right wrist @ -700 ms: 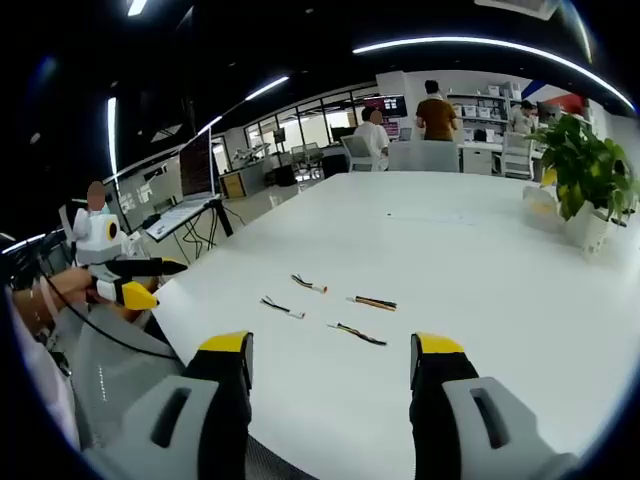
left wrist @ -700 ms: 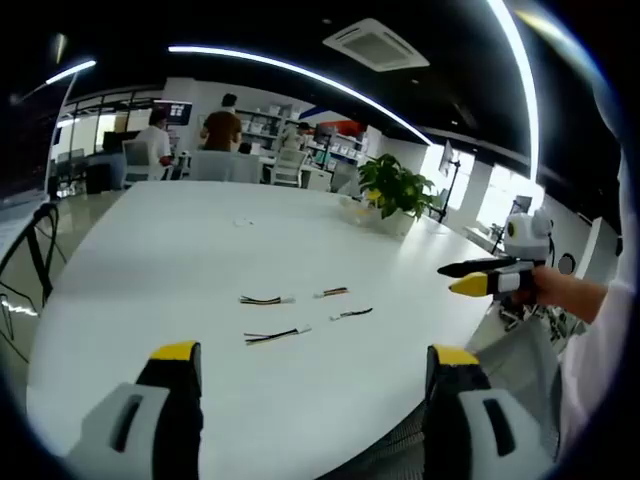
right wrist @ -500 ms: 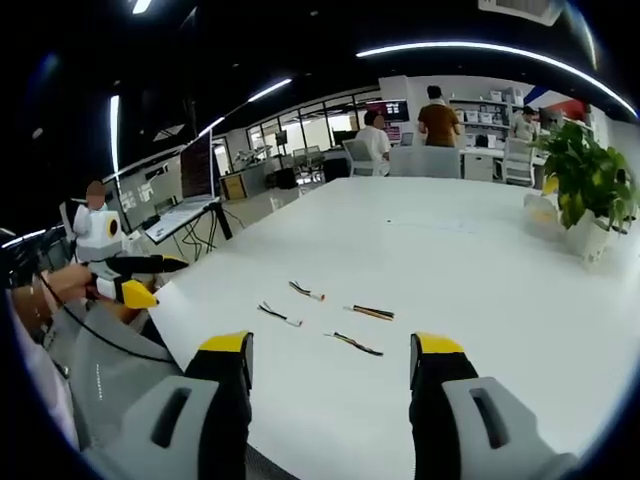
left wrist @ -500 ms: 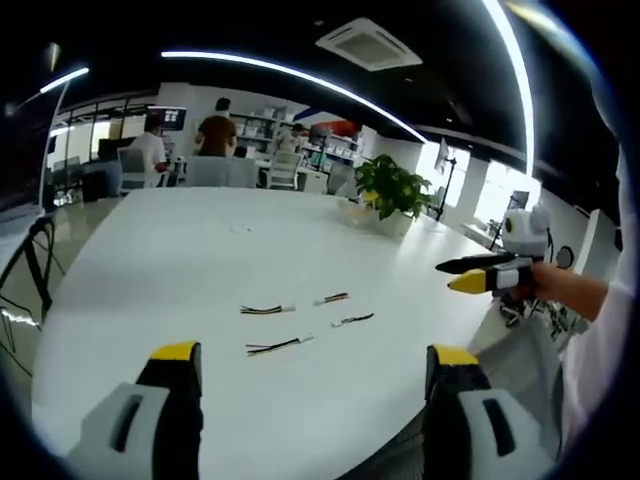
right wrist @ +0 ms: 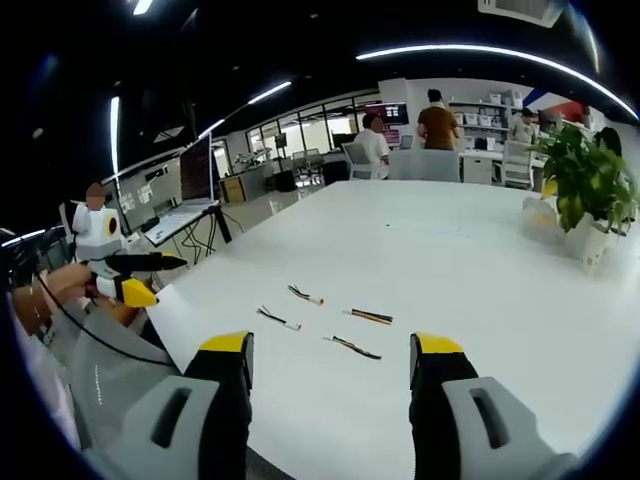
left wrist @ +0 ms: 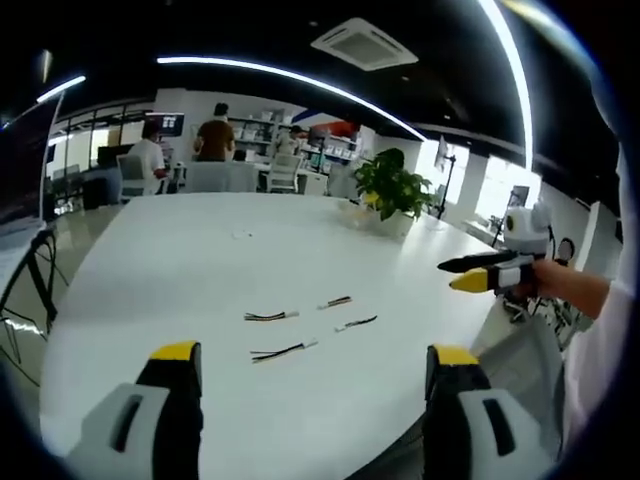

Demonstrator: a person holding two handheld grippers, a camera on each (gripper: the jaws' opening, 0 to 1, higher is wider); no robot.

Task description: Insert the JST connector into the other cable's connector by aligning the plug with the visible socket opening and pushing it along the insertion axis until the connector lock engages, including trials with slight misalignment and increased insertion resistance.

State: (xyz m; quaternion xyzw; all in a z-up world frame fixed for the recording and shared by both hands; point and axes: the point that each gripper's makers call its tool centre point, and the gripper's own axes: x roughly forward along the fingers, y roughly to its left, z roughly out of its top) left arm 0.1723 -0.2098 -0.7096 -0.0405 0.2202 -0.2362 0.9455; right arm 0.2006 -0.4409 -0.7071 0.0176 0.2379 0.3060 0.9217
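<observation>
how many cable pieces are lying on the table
4, all loose on the white table: far-left cable, near-left cable, far-right cable, near-right cable. None seem hidden, though they are small.

Open-plan office: long white table, potted plant at 1 o'clock, desks with people at 11 o'clock, ceiling light strips, air-conditioning vent.

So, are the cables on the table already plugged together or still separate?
Separate. Four short cables lie apart on the white table, none touching. Both hand-held grippers, left and right, are open and empty.
</observation>
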